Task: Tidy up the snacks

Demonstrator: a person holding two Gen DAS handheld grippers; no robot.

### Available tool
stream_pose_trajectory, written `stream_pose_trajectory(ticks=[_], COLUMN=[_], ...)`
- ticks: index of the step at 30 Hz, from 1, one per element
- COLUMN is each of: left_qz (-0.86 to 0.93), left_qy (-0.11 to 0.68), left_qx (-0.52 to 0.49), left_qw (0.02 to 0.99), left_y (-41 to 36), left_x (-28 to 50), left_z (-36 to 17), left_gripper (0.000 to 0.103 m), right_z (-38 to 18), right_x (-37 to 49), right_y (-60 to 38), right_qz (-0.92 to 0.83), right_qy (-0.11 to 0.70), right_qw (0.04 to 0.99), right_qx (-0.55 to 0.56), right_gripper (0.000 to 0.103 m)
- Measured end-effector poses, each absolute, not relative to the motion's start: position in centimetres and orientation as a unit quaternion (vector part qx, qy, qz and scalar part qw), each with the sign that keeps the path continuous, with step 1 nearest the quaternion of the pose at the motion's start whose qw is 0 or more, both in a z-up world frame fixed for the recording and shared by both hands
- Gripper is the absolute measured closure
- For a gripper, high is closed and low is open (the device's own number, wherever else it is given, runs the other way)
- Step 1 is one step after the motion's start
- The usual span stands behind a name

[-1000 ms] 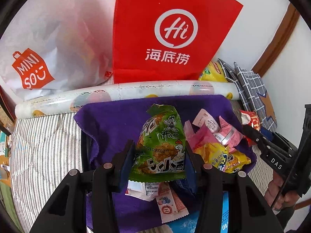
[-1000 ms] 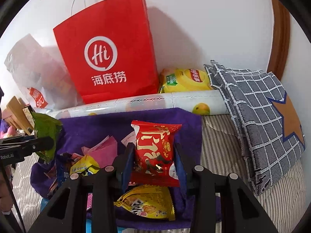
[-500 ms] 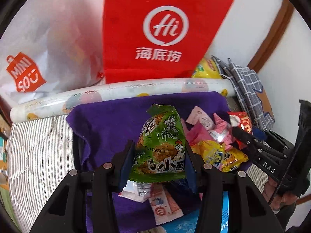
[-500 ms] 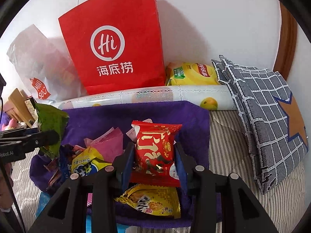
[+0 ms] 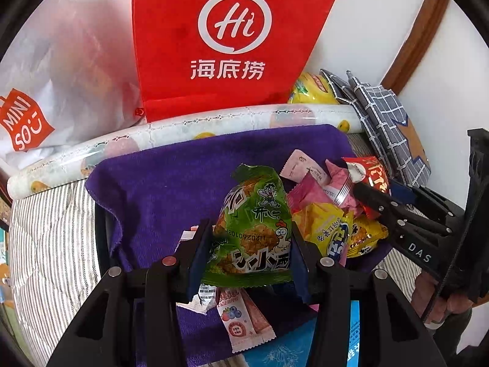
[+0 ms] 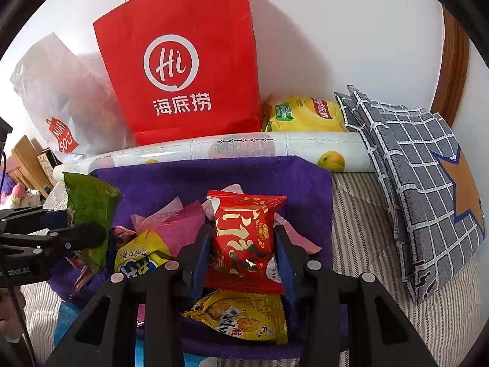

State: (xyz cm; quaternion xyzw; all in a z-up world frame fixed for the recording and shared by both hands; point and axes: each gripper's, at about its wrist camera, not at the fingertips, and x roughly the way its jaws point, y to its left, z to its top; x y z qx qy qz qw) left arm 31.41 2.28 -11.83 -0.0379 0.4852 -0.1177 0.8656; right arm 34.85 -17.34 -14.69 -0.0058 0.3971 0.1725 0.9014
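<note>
Left claw (image 5: 249, 244) grips the green snack packet (image 5: 252, 229), held above the purple towel (image 5: 171, 180). Right claw (image 6: 243, 252) grips the red snack packet (image 6: 244, 238) above the same towel, over a yellow packet (image 6: 238, 318). The red paper bag (image 6: 183, 61) stands behind the towel.

Red paper bag (image 5: 232, 39) top cut by left-wrist frame edge, blue packet (image 5: 305, 345) cropped at bottom, white plastic bag (image 6: 64, 98) contents blurred, small wrapper print illegible.
</note>
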Motion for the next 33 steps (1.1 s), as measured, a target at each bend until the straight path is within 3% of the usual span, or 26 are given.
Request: stream_pose_trajectory(ticks=[8,13,17,22,25,33], left_qz=[-0.113,-0.108,-0.106,-0.114,-0.118,-0.133], left_qy=[0.49,0.496,0.5,0.483,0.473,0.438], left_qx=[-0.035,-0.024,-0.025,-0.024,-0.022,-0.024], left_qw=[0.863,0.861,0.859,0.868,0.873,0.889], left_y=[2.4,2.3,2.4,2.3,2.1,2.2], left_x=[31.4,31.5,31.5,30.6,30.1,27.9], left_z=[-11.4,-11.3,-11.0,-9.4,-8.4,-4.7], left_gripper=[0.055,0.053,0.042,0.03,0.026,0.022], right_z=[-15.3,-15.5,-15.1,-13.3,-11.8,-8.0], right_x=[34.7,34.5,34.1,32.9,32.0,28.8], right_y=[-16.5,-16.1,-16.3,-16.5,-16.5,-17.2], right_qz=[0.172,0.167,0.16,0.149,0.138,0.118], right_qy=[0.401,0.402,0.406,0.392,0.375,0.358], right_qw=[0.899,0.9,0.899,0.908,0.917,0.926], right_qx=[-0.022,-0.031,-0.023,-0.013,-0.017,-0.005], right_gripper=[0.063,0.055,0.05,0.031,0.025,0.022])
